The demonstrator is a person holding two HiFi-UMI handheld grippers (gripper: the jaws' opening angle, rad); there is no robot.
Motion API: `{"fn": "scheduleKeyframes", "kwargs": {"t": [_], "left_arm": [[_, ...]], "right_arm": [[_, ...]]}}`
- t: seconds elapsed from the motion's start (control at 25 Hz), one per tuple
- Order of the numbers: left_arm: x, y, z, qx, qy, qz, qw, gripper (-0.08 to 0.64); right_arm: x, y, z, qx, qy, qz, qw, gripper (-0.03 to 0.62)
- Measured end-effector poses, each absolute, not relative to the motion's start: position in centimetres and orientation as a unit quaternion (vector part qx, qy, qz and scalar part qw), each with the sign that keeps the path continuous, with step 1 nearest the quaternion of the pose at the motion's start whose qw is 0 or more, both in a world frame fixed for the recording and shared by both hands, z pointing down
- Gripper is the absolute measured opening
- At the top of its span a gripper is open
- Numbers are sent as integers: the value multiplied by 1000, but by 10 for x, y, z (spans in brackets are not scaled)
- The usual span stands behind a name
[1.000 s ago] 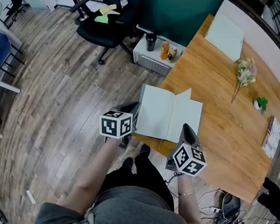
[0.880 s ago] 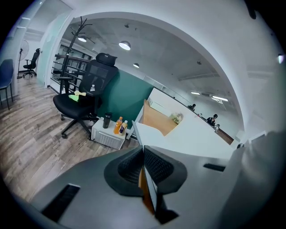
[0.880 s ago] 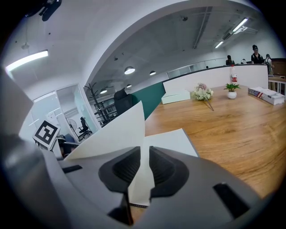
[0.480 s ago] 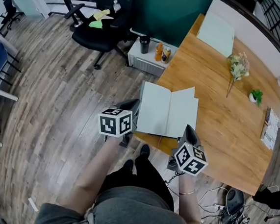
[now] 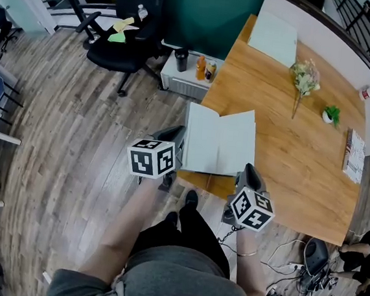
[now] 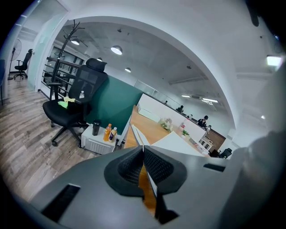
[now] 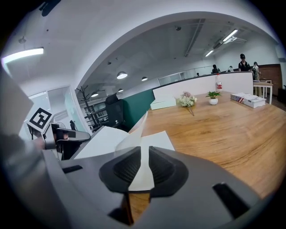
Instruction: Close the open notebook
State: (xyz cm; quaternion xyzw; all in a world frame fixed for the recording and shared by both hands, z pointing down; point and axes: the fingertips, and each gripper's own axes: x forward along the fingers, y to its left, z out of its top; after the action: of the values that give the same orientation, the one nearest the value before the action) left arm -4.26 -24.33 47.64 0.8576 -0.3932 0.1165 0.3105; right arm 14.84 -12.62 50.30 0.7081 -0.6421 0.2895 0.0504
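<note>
The open notebook (image 5: 219,141) lies with its white pages up at the near left corner of the wooden table (image 5: 288,154). My left gripper (image 5: 178,139) is at its left edge. In the left gripper view that gripper (image 6: 143,154) is shut on the thin edge of the left cover, which is raised off the table. My right gripper (image 5: 250,172) is at the near edge of the right page. Its jaws (image 7: 143,161) stand slightly apart, and the white page (image 7: 154,141) shows in the gap. One loose leaf (image 7: 138,127) curls upright at the spine.
On the table further back are a flower sprig (image 5: 304,76), a small potted plant (image 5: 331,114), a pale flat box (image 5: 274,37) and a stack of books (image 5: 353,156). Left of the table stand a black office chair (image 5: 120,47) and a low cabinet with bottles (image 5: 192,73).
My left gripper has risen a little, bringing the notebook's left edge up with it. My right gripper has edged in along the notebook's near edge.
</note>
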Motion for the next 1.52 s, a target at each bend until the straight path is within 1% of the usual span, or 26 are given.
{"fn": "scheduleKeyframes", "kwargs": {"t": [0.76,1.52], "left_arm": [[0,-234,445,886,-351,114,280,26],[63,-220,428,906,-300,109,278,26]], "right_arm": [[171,-84,499,746,-600,286,33,58],[186,-49,503,766,-572,293,26,58]]}}
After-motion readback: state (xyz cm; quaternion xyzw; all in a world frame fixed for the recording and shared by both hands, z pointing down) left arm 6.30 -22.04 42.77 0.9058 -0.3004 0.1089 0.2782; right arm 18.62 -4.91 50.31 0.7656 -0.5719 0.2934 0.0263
